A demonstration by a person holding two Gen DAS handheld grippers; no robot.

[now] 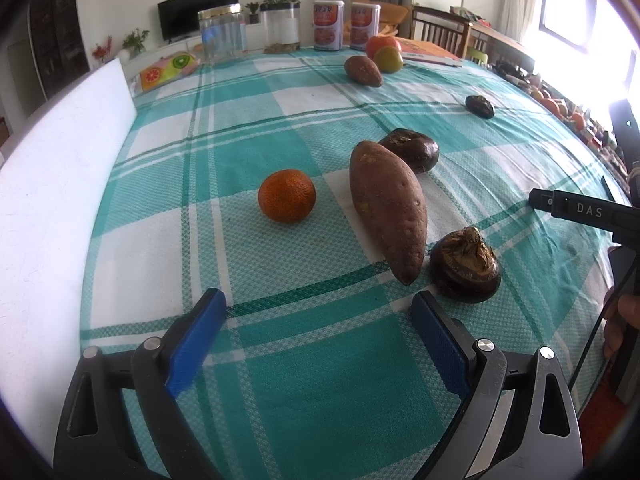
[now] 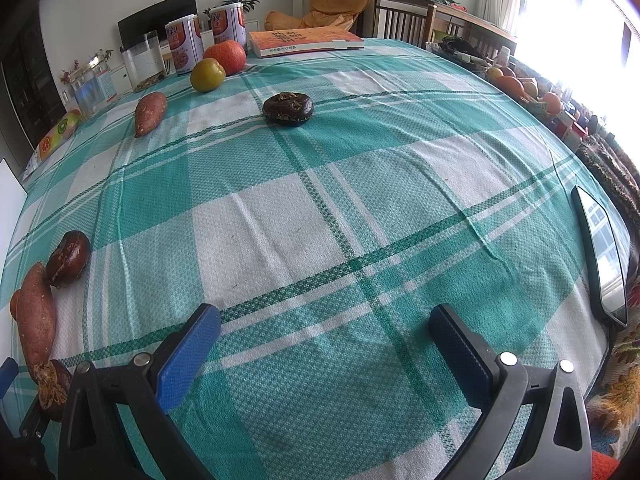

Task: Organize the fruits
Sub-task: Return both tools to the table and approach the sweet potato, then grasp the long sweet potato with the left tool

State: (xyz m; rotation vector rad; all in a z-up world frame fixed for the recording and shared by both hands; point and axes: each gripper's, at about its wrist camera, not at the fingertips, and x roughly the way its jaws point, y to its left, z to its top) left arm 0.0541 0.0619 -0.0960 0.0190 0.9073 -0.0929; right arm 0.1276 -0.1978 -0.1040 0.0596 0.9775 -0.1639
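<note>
On the teal-and-white checked tablecloth, a round orange tangerine, a long reddish-brown sweet potato and two dark brown water chestnuts are gathered just ahead of the left gripper, whose blue pads are spread wide and empty, seemingly for an approach. The right gripper is likewise held agape over bare cloth, nothing between its pads. A third dark chestnut lies well apart, so sorting is judged unfinished.
</note>
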